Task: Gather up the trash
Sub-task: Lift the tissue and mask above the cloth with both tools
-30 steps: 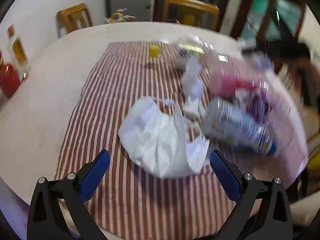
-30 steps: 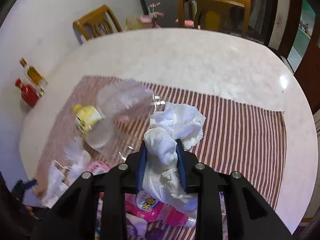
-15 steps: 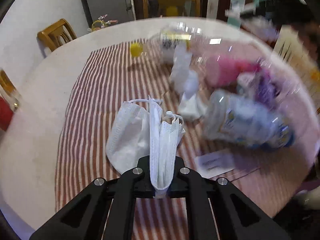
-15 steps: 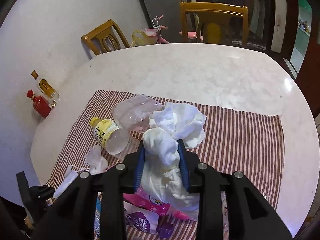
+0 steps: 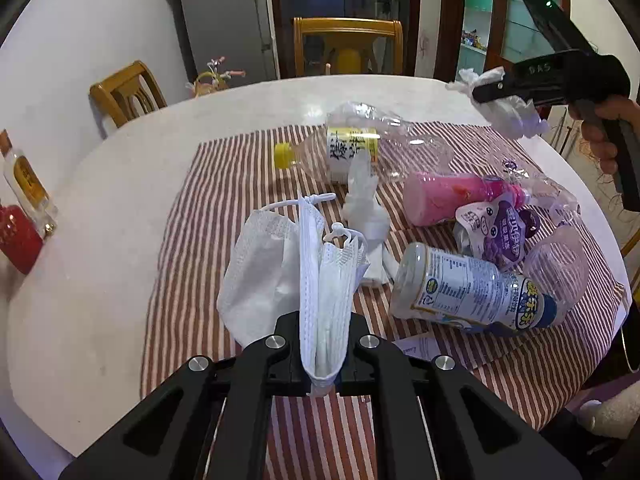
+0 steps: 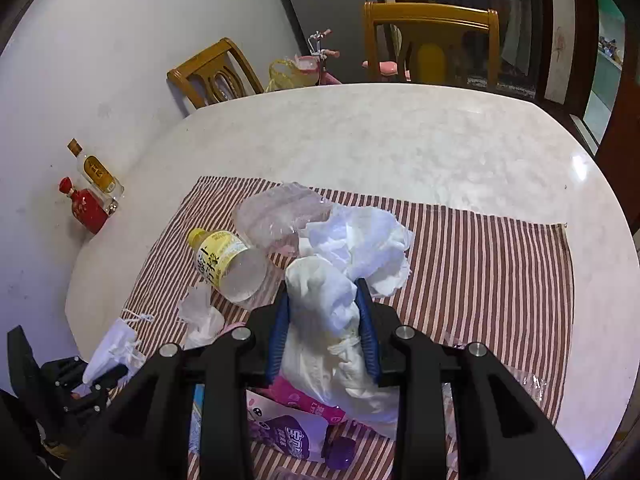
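Note:
My left gripper (image 5: 323,354) is shut on a white face mask (image 5: 280,276) and holds it above the striped cloth (image 5: 208,216). My right gripper (image 6: 323,320) is shut on a crumpled white tissue wad (image 6: 344,264), raised over the table; it also shows in the left wrist view (image 5: 496,88), at the far right. On the cloth lie a clear bottle with a yellow cap (image 5: 352,148), a pink bottle (image 5: 456,196), a purple pouch (image 5: 500,232), a white-labelled bottle (image 5: 468,292) and a loose tissue (image 5: 364,204).
The round white table (image 6: 400,136) has a red bottle (image 6: 86,208) and a small amber bottle (image 6: 96,170) at its left edge near the wall. Wooden chairs (image 6: 432,48) stand behind the table. A paper slip (image 5: 416,346) lies near the front.
My left gripper closed on the face mask and lifted it off the cloth. My right gripper rose a little with the tissue wad still held.

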The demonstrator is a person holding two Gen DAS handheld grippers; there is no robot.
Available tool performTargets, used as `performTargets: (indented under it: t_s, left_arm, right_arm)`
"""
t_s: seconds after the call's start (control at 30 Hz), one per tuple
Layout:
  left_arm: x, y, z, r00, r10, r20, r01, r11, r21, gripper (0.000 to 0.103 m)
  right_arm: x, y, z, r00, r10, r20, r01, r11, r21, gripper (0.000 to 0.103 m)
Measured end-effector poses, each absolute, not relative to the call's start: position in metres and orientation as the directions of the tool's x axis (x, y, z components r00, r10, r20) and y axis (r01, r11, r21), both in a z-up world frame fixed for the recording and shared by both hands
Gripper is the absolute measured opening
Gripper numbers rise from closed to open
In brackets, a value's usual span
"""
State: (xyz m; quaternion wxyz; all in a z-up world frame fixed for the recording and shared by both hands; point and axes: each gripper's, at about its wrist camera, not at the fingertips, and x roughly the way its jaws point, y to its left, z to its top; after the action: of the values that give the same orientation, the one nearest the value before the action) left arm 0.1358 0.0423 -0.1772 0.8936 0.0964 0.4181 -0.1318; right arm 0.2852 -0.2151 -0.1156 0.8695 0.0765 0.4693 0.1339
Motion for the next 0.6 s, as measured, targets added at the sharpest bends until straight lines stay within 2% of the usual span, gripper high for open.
performTargets:
  t_s: [0.6]
  left_arm:
    - [0.126, 0.05, -0.14, 0.688, -0.136, -0.713, 0.288, 0.953, 0.096, 0.006]
  right_arm:
    - [0.281, -0.197, -0.12, 0.493, 0.306, -0.814, -0.184, 0.951, 0.247, 0.032]
